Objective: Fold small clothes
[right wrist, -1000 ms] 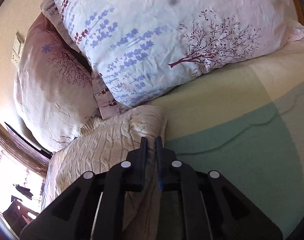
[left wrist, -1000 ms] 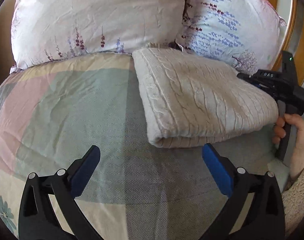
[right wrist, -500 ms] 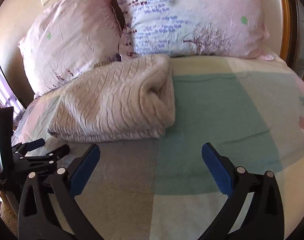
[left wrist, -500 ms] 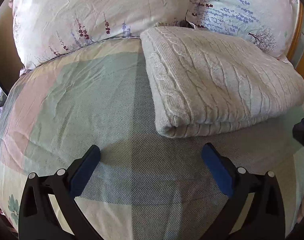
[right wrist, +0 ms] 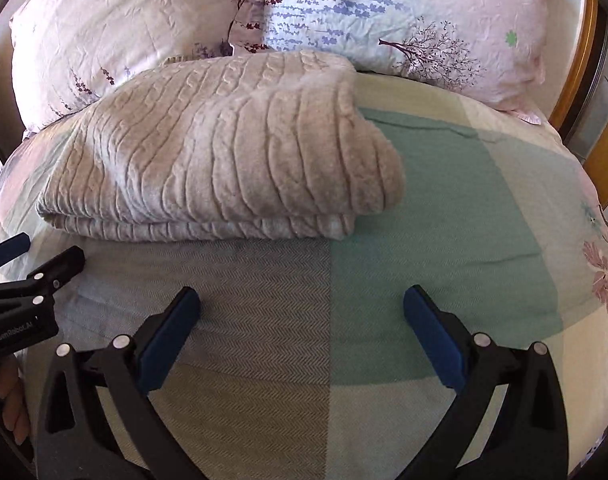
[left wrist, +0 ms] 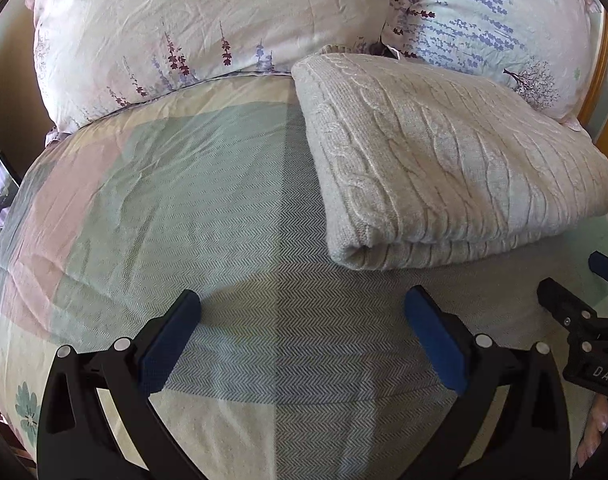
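A beige cable-knit sweater [left wrist: 443,160] lies folded into a thick rectangle on the bed, its far edge against the pillows; it also shows in the right wrist view [right wrist: 224,152]. My left gripper [left wrist: 304,316] is open and empty, just in front of the sweater's near left corner. My right gripper [right wrist: 302,312] is open and empty, in front of the sweater's near right part. Each gripper shows at the edge of the other's view: the right one [left wrist: 575,316] and the left one [right wrist: 20,280].
The patchwork bedspread [left wrist: 184,200] covers the bed. Two floral pillows [left wrist: 192,28] [right wrist: 403,20] lean at the head. A wooden headboard [right wrist: 575,80] curves along the right. Bare bedspread [right wrist: 463,208] lies right of the sweater.
My right gripper let go of the sweater's edge, opened and pulled back to the near side. My left gripper stayed open and drew slightly closer to the sweater.
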A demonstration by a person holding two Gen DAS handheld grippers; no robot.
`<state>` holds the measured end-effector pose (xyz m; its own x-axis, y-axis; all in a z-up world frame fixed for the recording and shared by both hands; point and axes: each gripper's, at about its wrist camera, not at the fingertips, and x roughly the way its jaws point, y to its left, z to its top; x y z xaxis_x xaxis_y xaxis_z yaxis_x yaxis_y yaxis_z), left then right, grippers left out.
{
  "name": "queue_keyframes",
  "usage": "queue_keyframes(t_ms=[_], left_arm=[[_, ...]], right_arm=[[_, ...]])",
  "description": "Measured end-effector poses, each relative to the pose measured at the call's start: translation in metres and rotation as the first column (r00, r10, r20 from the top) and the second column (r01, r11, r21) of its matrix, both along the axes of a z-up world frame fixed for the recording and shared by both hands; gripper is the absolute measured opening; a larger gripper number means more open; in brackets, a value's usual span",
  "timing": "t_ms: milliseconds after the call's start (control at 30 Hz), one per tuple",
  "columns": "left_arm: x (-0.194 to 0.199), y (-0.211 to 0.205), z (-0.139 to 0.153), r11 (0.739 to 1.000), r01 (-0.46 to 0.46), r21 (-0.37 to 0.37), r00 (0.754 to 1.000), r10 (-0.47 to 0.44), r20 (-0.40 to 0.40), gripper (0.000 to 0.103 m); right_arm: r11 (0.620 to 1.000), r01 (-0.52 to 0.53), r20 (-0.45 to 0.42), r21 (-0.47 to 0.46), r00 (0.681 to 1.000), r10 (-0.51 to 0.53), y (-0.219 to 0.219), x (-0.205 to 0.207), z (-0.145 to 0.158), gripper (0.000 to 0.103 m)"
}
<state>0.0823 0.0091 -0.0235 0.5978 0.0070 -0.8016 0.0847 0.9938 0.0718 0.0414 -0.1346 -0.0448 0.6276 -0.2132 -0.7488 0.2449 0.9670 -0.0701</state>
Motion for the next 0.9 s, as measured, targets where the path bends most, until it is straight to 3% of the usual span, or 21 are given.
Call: queue_keyframes(t_ms=[900], left_arm=[[-0.0002, 0.0015, 0.0000, 1.000, -0.008, 0.000, 1.000, 0.008, -0.001, 0.102]], right_arm=[[1.000, 0.001, -0.001, 0.000, 1.000, -0.001, -0.0004, -0.0011, 0.0009, 0.101]])
